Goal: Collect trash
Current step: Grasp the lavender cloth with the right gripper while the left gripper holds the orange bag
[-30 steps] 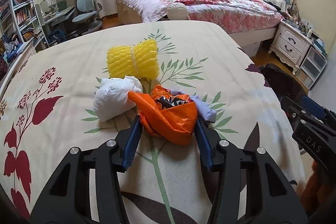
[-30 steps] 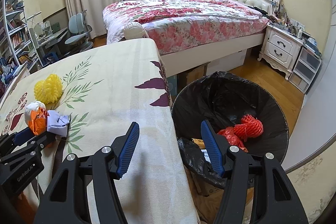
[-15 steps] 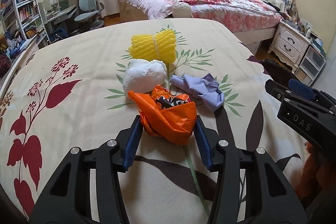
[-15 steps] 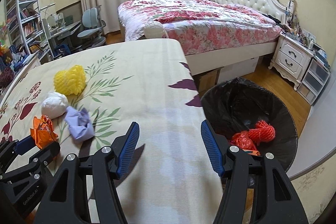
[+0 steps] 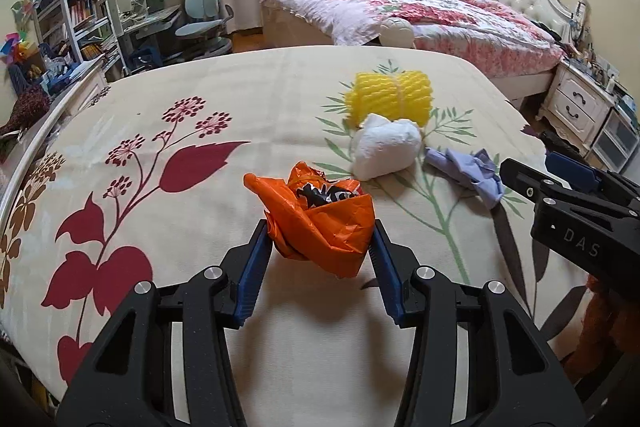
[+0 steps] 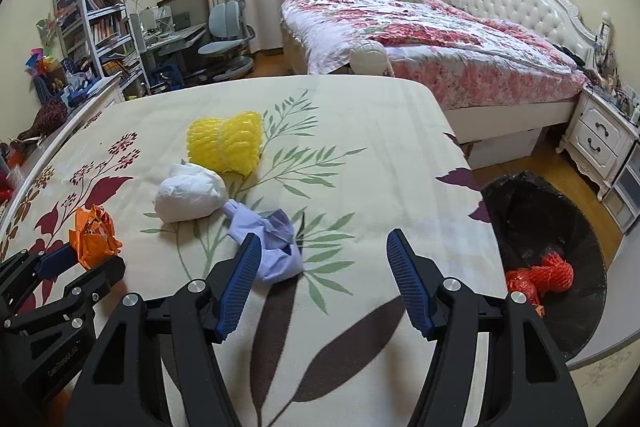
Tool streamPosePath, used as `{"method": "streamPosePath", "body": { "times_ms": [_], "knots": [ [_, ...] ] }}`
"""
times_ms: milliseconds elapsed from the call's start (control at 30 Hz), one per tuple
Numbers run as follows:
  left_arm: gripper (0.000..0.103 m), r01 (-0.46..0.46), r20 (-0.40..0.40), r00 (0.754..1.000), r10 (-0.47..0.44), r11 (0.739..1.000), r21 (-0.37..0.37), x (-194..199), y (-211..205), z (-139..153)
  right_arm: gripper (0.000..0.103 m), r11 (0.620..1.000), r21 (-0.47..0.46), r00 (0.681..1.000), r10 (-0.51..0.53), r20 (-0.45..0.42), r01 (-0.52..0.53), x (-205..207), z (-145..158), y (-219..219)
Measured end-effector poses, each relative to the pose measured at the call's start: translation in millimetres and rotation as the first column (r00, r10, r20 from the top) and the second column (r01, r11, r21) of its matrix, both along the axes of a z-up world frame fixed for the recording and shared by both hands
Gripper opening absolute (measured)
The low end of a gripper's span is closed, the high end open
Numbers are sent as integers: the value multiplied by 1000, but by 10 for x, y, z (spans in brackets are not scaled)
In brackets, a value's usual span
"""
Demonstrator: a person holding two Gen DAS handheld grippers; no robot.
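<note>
My left gripper is shut on a crumpled orange plastic wrapper and holds it just above the flowered bedspread. In the right wrist view the same wrapper shows at the far left. My right gripper hangs over the bedspread with its jaws opening and nothing between them. A crumpled lilac cloth lies just beside its left fingertip. Behind it lie a white wad and a yellow foam net. The bin with a black liner stands on the floor at the right.
Red netting trash lies inside the bin. A second bed with a pink floral cover stands behind, with a white nightstand at its right. Shelves, a desk and a chair fill the far left.
Both views have swung left across the bed, so the trash pile now lies ahead of the right gripper and the bin has slid to the right edge. The right jaws stand wider.
</note>
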State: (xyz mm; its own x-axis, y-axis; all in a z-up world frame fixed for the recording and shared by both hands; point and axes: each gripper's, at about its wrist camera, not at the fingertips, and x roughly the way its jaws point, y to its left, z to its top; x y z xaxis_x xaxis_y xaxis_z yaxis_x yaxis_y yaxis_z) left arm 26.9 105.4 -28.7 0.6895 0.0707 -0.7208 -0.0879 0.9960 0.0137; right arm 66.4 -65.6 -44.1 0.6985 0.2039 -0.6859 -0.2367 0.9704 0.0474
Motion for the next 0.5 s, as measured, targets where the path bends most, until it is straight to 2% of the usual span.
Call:
{"method": "streamPosePath", "body": {
  "times_ms": [367, 500],
  "knots": [
    [48, -67, 3, 998, 67, 998, -7, 54, 351, 7, 63, 997, -32, 995, 63, -78, -66, 182, -161, 276],
    [48, -62, 4, 998, 62, 998, -15, 57, 336, 6, 47, 997, -19, 991, 74, -112, -77, 209, -225, 302]
  ]
}}
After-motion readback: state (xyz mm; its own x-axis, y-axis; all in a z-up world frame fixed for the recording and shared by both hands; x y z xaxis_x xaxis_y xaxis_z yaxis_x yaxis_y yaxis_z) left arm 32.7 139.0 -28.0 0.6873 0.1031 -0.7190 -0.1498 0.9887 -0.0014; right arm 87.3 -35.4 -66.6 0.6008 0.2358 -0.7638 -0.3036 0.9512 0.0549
